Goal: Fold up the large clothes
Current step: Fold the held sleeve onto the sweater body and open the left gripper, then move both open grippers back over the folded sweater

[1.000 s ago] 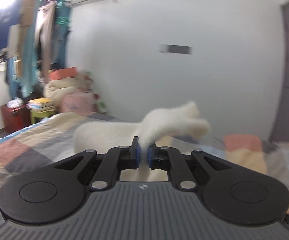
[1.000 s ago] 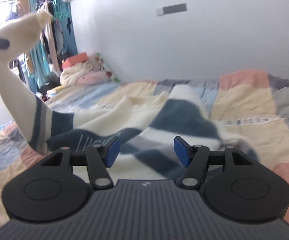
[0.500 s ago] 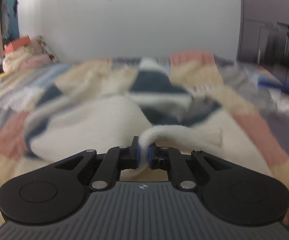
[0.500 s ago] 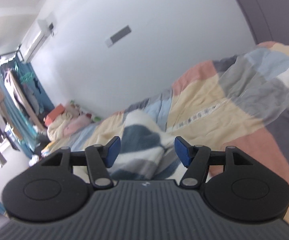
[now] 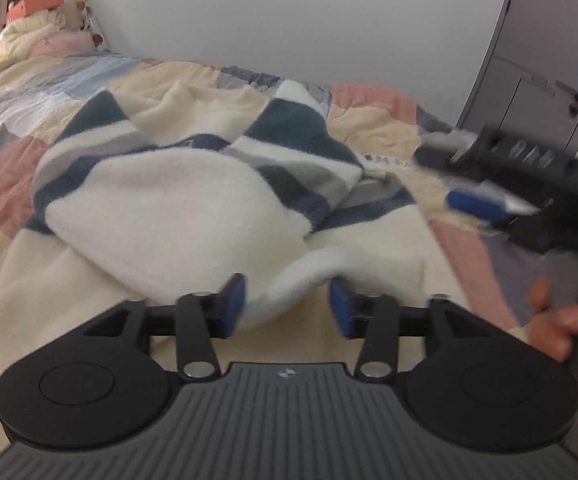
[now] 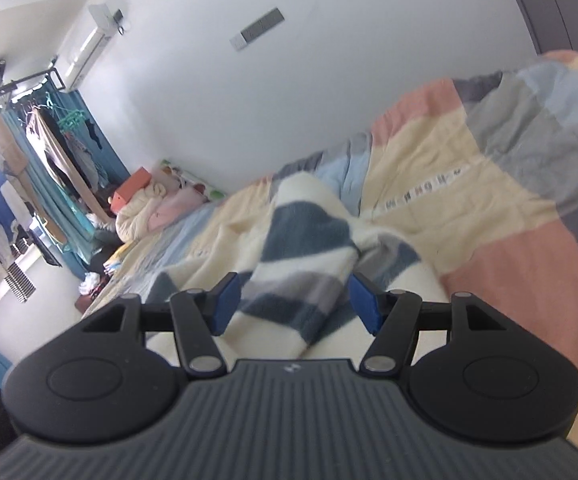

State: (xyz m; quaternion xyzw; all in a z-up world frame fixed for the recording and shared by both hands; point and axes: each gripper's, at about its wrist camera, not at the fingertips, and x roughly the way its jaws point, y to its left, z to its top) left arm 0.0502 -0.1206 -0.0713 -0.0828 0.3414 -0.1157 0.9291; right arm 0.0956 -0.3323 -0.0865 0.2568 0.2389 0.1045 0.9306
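Sweater [image 5: 177,184], cream fleece with navy and grey stripes, is seen heaped at frame centre on the patchwork quilt [image 5: 13,160] of the bed. Left gripper [image 5: 287,307] is spread, its jaws having just been opening; a cream fold of the sweater lies between the pads, which do not press it. Right gripper [image 6: 294,300] is held apart over a striped fold, nothing pinched. In the left wrist view the right gripper [image 5: 501,184] is seen at right, with fingers [image 5: 557,324] of a hand below it.
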